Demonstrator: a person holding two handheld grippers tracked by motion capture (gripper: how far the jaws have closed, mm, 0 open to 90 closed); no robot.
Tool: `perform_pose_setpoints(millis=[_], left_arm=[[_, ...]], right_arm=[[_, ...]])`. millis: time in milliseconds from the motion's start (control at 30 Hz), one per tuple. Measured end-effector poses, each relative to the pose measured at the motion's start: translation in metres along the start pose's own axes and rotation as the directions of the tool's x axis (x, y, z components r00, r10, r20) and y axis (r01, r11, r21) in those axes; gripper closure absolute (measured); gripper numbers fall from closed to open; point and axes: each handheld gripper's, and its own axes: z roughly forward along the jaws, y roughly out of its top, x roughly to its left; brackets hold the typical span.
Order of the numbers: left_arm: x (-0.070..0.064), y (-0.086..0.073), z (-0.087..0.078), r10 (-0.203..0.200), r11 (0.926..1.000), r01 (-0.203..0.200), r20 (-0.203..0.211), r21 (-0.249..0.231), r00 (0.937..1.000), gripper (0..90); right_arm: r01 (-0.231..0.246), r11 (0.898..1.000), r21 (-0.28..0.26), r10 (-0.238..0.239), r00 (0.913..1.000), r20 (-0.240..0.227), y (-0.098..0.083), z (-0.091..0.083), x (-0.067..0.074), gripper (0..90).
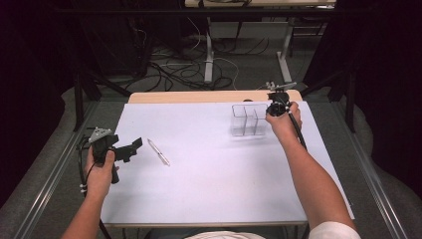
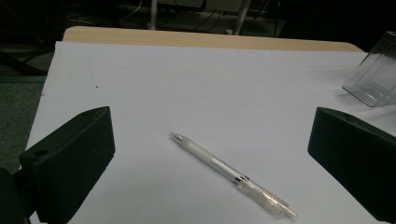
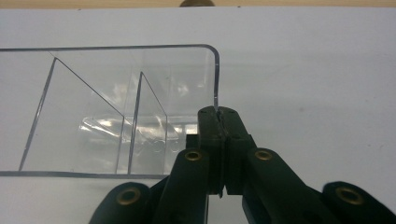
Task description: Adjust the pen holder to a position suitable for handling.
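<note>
The room is dark around the edges, with cables on the floor behind a table (image 1: 209,199) covered in a white sheet. From the high view, a pen (image 1: 158,152) lies flat on the sheet, on the left side, and its long line runs slantwise, from up-left to down-right. The left gripper (image 1: 130,148) sits just beside it, to the pen's left, with its jaws spread wide and nothing in them. The right gripper (image 1: 276,99) is well apart from the pen, far over by a clear box (image 1: 247,119) with little walls inside, so the left hand is much the nearer one (my guess is that the pen is meant to go in the box, though nobody has said so). From the left gripper view, the pen (image 2: 232,173) lies ahead and between the two black jaws, a bit toward the right one, and it lies slantwise across the gap, not along it. It looks thin and see-through, with a pointed tip at the far end and a clip at the near end. A corner of the clear box (image 2: 373,77) peeks in at the right. From the right gripper view, the right gripper (image 3: 219,114) has its jaws pressed together on the thin right wall of the clear box (image 3: 116,107), pinching its rim. The box looks empty.
</note>
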Motion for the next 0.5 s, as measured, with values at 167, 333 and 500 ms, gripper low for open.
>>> perform_pose_setpoints(millis=[167, 333, 500], left_arm=[[-0.001, 0.000, 0.000, 0.003, 1.0000, -0.003, 0.002, 0.001, 1.0000, 0.5], [-0.002, 0.000, 0.001, 0.007, 1.0000, -0.007, 0.003, -0.002, 1.0000, 0.5], [-0.002, 0.001, 0.001, 0.008, 1.0000, -0.008, 0.002, -0.003, 1.0000, 0.6]], right_arm=[[0.039, 0.999, 0.013, -0.039, 0.9985, -0.038, -0.004, -0.004, 0.021, 90.0], [0.103, 0.994, 0.025, -0.101, 0.9913, -0.085, -0.011, -0.005, 0.047, 90.0], [0.148, 0.989, 0.030, -0.143, 0.9829, -0.116, -0.016, -0.005, 0.066, 90.0]])
